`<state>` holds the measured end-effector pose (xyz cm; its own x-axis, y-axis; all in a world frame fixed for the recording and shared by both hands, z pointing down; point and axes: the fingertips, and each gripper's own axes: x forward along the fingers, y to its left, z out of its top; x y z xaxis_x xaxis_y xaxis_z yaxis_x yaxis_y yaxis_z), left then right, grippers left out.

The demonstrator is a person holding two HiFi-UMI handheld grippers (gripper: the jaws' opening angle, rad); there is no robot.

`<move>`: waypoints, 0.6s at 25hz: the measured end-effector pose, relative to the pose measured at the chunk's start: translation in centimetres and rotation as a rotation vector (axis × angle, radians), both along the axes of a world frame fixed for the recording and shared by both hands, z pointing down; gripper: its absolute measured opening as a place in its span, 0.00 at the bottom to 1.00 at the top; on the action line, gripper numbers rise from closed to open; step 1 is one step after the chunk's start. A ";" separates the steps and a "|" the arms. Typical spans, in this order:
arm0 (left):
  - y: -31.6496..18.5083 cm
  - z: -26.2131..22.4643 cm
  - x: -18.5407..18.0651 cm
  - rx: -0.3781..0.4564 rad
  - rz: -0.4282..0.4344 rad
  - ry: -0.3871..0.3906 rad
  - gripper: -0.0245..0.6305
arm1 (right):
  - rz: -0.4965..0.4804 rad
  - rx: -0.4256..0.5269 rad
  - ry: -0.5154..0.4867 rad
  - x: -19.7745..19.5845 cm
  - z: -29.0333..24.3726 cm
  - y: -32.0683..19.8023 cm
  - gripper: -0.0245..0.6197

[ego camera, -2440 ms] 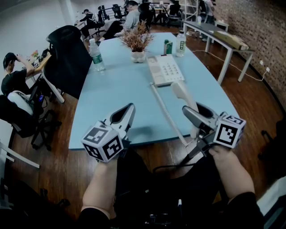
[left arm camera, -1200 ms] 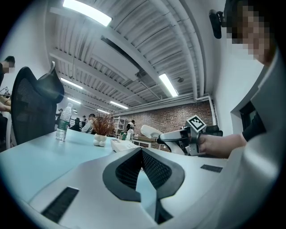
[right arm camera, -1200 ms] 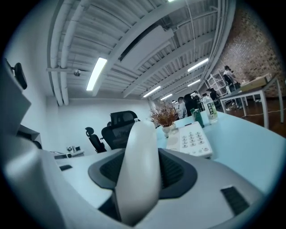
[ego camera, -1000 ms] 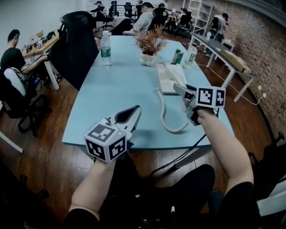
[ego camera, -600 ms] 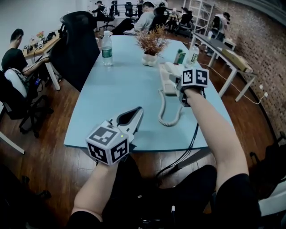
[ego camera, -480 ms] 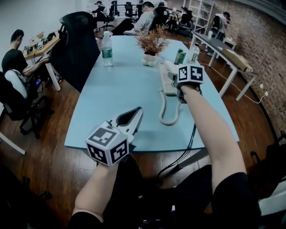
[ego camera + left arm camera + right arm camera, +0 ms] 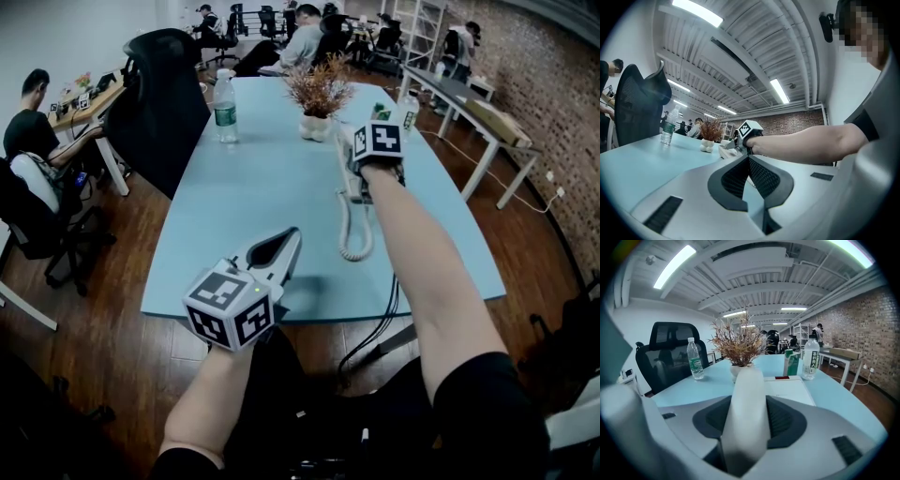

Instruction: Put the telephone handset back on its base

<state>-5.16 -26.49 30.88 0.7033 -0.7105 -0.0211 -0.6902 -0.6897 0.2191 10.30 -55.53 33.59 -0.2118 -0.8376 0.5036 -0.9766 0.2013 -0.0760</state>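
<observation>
While the right gripper [image 7: 367, 142] is reaching out over the far part of the worktop [image 7: 253, 187], its jaws are closing tightly on the handset [image 7: 749, 399], which is filling the gap between the pads and standing up along them in the right gripper view. Beyond it and just to the right, the base [image 7: 790, 391] is lying flat on the worktop. From the head view the marker cube and the forearm are covering most of the handset and part of the base, so whether the handset is touching the base or hanging just above it cannot be told. The cord [image 7: 352, 225] is curling in a loop on the worktop below the gripper, and its upper end is disappearing behind the arm.

The left gripper [image 7: 281, 246] is hovering near the worktop's near edge, well apart from the phone. Its jaws are meeting at the tips and holding nothing, as the left gripper view shows.

A plant [image 7: 321, 89] in a white pot is standing just beyond the base, a bottle [image 7: 225, 108] is standing to its left, and a carton [image 7: 791, 364] and a second bottle [image 7: 811, 359] are standing at the base's far right. A chair [image 7: 164, 103] is sitting at the worktop's left edge. People at desks in the background are too small to make out.
</observation>
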 end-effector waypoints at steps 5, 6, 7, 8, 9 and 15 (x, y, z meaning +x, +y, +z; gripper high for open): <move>-0.2 -0.4 -0.6 0.005 -0.009 0.010 0.03 | 0.052 0.011 -0.041 0.2 0.4 -0.7 0.41; -0.3 -0.4 -0.7 0.005 -0.012 0.011 0.03 | 0.048 0.021 -0.043 0.0 0.4 -0.8 0.41; -0.4 -0.4 -0.8 0.004 -0.015 0.012 0.03 | 0.038 0.032 -0.035 -0.2 0.2 -1.0 0.43; -0.4 -0.4 -0.9 0.005 -0.017 0.013 0.03 | 0.030 0.037 -0.019 -0.3 0.1 -1.0 0.44; -0.5 -0.4 -1.0 0.006 -0.018 0.013 0.03 | 0.027 0.037 0.002 -0.3 0.1 -1.0 0.48; -0.3 -0.5 -0.9 0.007 -0.015 0.008 0.03 | 0.023 0.057 0.003 0.4 -1.3 0.7 0.49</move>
<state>-6.09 -26.76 30.37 0.6923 -0.7210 -0.0314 -0.6989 -0.6806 0.2197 10.74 -54.80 32.25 -0.1911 -0.8694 0.4556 -0.9811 0.1832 -0.0620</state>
